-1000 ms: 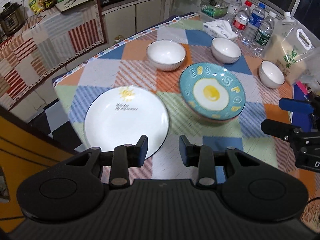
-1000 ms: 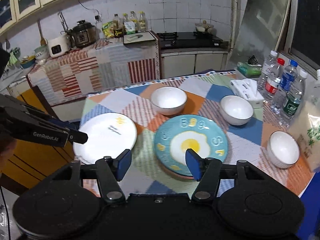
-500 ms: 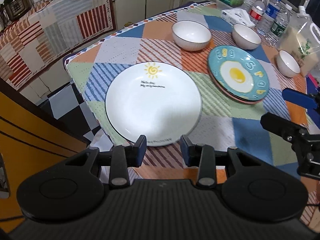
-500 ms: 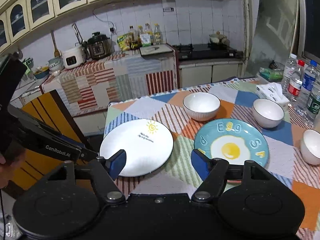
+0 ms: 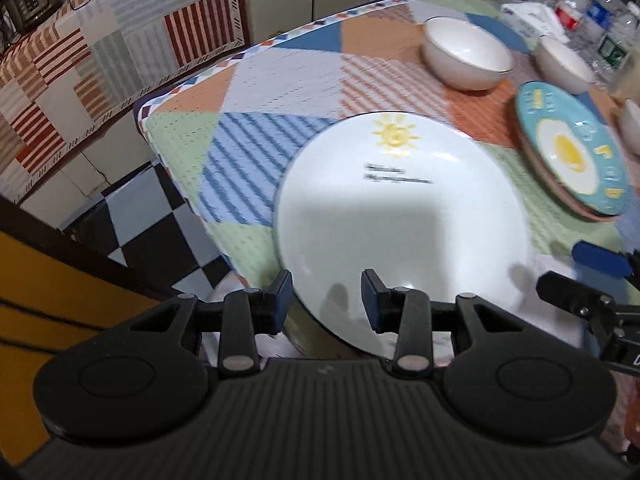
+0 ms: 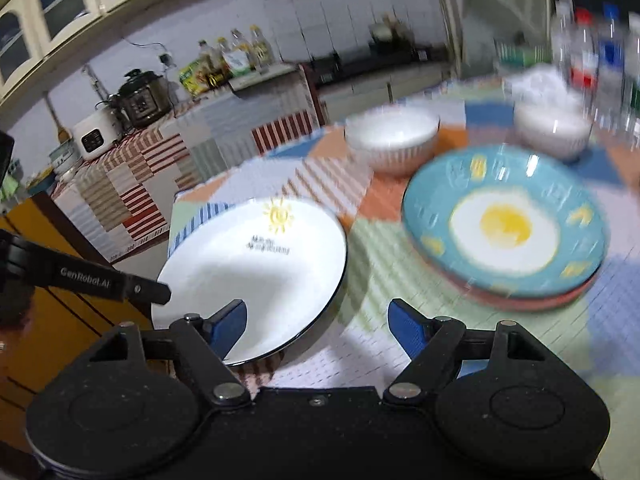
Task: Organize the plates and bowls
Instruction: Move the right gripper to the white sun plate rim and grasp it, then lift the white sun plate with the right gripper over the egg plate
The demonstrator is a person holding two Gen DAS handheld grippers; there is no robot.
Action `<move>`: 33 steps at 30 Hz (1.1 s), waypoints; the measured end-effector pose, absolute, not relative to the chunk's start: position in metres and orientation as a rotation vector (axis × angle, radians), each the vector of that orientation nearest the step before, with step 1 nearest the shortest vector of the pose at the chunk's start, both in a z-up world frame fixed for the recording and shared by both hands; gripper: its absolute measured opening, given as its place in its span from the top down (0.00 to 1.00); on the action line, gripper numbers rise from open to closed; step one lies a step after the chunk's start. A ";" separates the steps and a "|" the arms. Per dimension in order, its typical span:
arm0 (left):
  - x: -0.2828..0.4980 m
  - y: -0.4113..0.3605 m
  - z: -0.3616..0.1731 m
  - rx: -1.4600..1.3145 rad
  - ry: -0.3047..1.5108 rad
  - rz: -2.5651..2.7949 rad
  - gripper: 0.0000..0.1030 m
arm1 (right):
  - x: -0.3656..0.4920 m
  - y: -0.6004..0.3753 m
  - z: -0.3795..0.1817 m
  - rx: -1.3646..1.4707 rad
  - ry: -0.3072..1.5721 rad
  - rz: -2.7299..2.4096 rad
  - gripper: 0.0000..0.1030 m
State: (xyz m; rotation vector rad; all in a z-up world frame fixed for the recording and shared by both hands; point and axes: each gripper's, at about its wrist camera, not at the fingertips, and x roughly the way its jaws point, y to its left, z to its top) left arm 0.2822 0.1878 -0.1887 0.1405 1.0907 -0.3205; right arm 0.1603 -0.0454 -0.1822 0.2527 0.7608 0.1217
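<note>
On the patchwork table, left wrist view: the left gripper [image 5: 326, 294] hangs over the near rim of the white sun plate [image 5: 400, 216], jaws parted with nothing between them.
Change in this view: a second ago the plate sat farther ahead and to the left; now it fills the middle of the picture and its near edge lies between the two fingertips [image 5: 282, 286], so the gripper has closed in on it.
Plate position: flat on the tablecloth [image 5: 256, 92], close to the table's near corner, part of the rim hidden behind the gripper body.
Other dishes here: the egg plate [image 5: 572, 148] rests on a reddish plate to the right, apart from the white one; a white bowl [image 5: 466, 52] stands beyond.
Right gripper seen from here: its black and blue fingers [image 5: 596, 258] enter from the right edge, just beside the white plate.

Right wrist view: the right gripper [image 6: 316, 322] is wide open and empty, low over the cloth between the two plates.
Change in this view: the scene is blurred and the dishes loom larger than half a second ago, so this gripper has dropped lower and nearer.
Left gripper from here: its black finger [image 6: 120, 282] reaches over the white plate's left edge.
Bowls: two white bowls [image 6: 392, 136] stand behind the egg plate.

Meaning for the task: nothing is gripped yet; I judge the white plate is about to be picked up, probably for stacking.
</note>
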 end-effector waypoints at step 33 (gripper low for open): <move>0.327 0.192 -0.211 0.103 1.233 -0.493 0.71 | 0.207 -0.049 -0.226 0.436 0.893 0.111 0.82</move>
